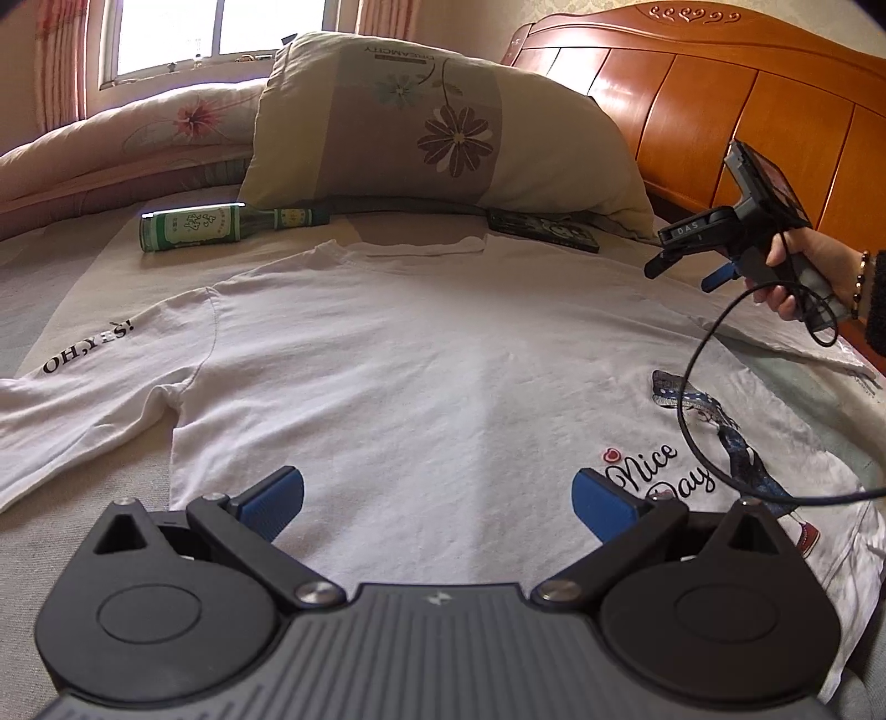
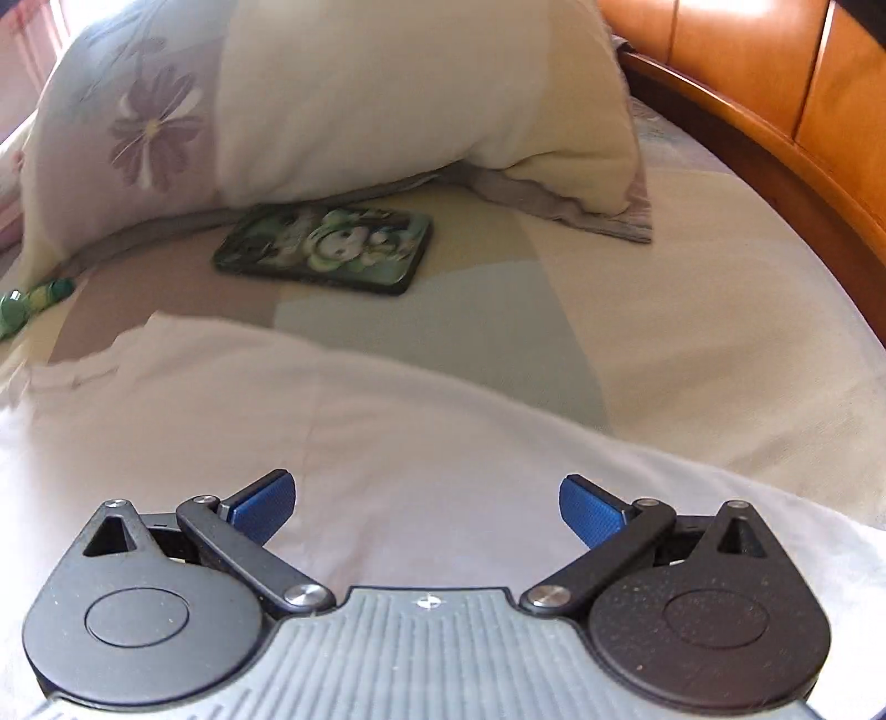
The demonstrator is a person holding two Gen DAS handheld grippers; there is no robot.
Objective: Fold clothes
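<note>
Hovering low over the hem, the left gripper (image 1: 437, 501) has its blue pads (image 1: 277, 498) spread wide with nothing between them, and a white shirt (image 1: 421, 354) lies flat and unfolded on the bed (image 1: 61, 293) beneath it, collar away from the camera; one sleeve marked "OH,YES!" runs out toward 9 o'clock, and a print reading "Nice Day" sits at 4 o'clock near the hem, with a black cable (image 1: 698, 387) looping across it. Toward 2 o'clock a hand (image 1: 803, 266) holds the right gripper (image 1: 678, 271) above the shirt's far shoulder; in its own view the right gripper (image 2: 427, 507) is also released, its pads well apart over white cloth and clasping nothing. Past the collar, at 11 o'clock, a green bottle (image 1: 221, 224) lies on its side, and at 1 o'clock a phone (image 2: 326, 249) rests flat just beside the pillow (image 1: 432, 127). Beyond stands the headboard (image 1: 720, 99), with a window (image 1: 216, 27) at 11 o'clock
</note>
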